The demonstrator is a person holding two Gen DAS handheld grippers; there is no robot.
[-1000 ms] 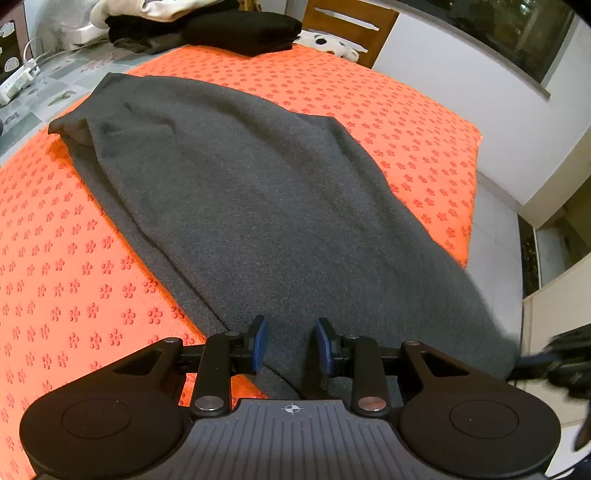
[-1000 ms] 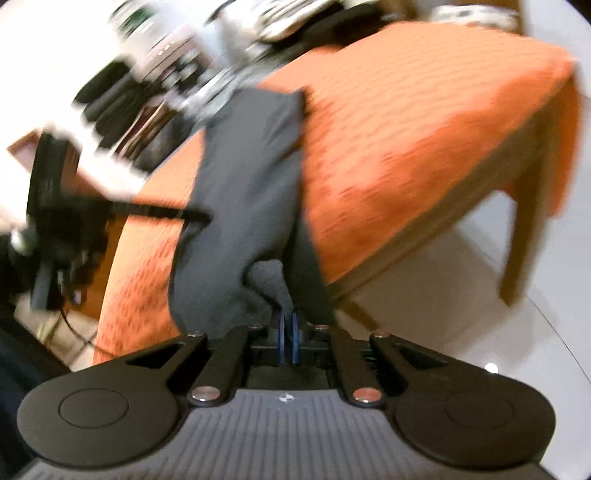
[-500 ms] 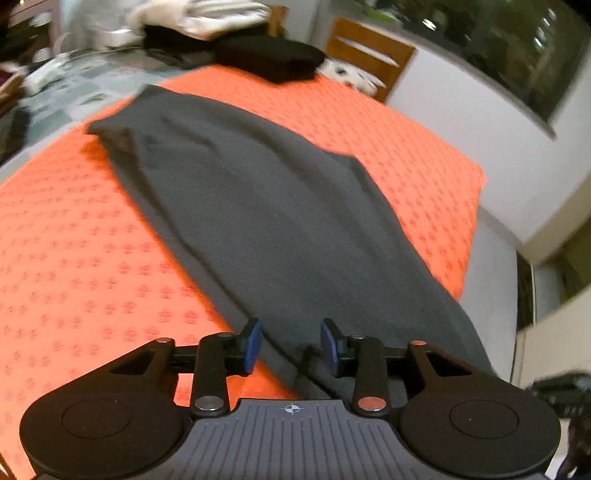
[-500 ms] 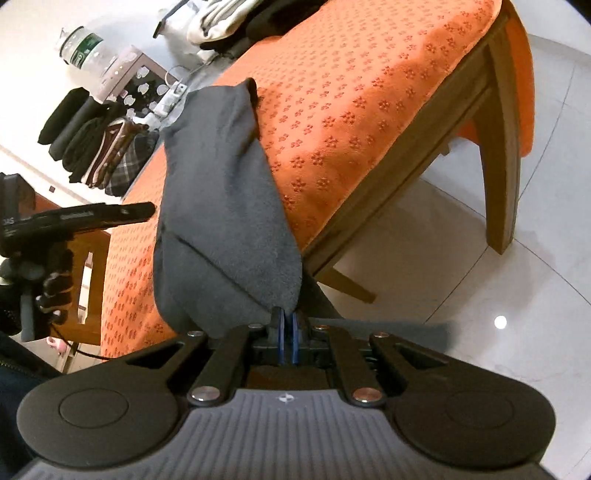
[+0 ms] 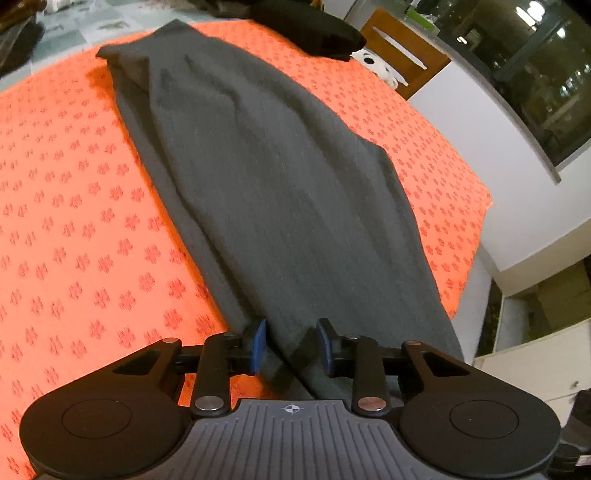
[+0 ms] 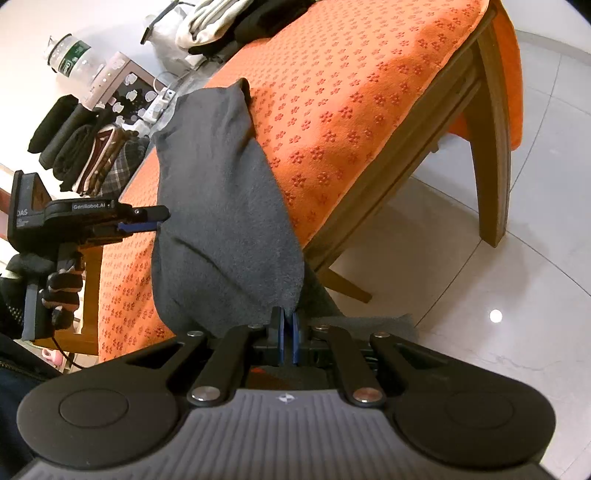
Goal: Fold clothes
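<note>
Orange, flower-printed cloth [image 5: 74, 229] covers the table on which a dark grey garment [image 5: 280, 192] is stretched lengthwise, its far end [image 6: 221, 99] flat on the top and its near end drawn past the table edge. That near end is pinched between the closed blue pads of the right gripper [image 6: 287, 334], apparently so the fabric is kept taut. The opposite near edge is straddled by the left gripper [image 5: 290, 345], whose jaws are closing with cloth between them; firm contact of the pads [image 5: 258, 345] cannot be confirmed. Both corners seem to be taken so the end can be lifted evenly for a fold. Folded dark clothes [image 5: 314, 33] lie beyond. The garment's type is hard to make out, and its hanging part is hidden behind the gripper bodies.
</note>
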